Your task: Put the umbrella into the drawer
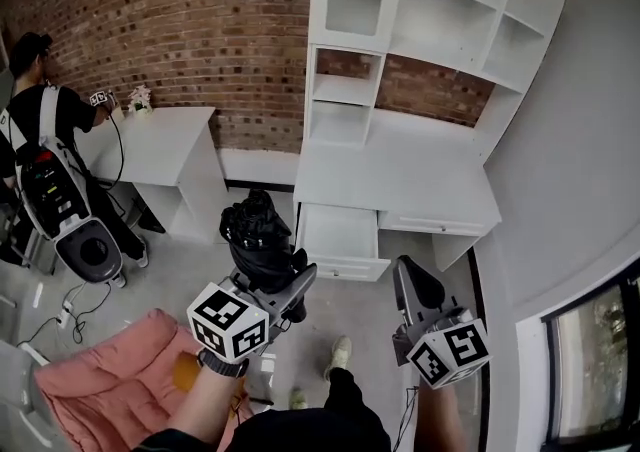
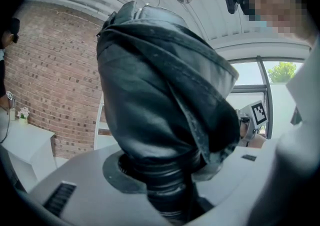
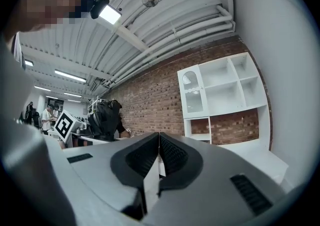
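The red brick wall [image 1: 200,30] fills the upper left of the head view. To its right stands the tall white shelving unit with built-in desk [image 1: 440,30], running from the top centre down to the middle of the frame. The grey floor [image 1: 370,320] occupies the lower centre. A pink upholstered seat [image 1: 100,380] lies at the lower left, and a low white side cabinet [image 1: 160,145] stands against the brick wall at the left. A person in dark clothing with a white backpack [image 1: 40,110] stands at the left edge beside that cabinet. The white drawer [image 1: 340,235] under the left end of the desk surface is pulled out, at the frame's centre. The folded black fabric umbrella [image 1: 255,235] is outside the drawer: it sits just left of the drawer's open front in the head view, above the floor, with its bunched canopy pointing up-frame. The left gripper [image 1: 285,285], at lower centre-left, has its jaws clamped on the umbrella's ribbed black shaft, as the left gripper view shows directly. The right gripper [image 1: 412,280], at lower right, is apart from the umbrella; its jaws are pressed together with nothing between them. Each gripper carries a white cube with black square markers.
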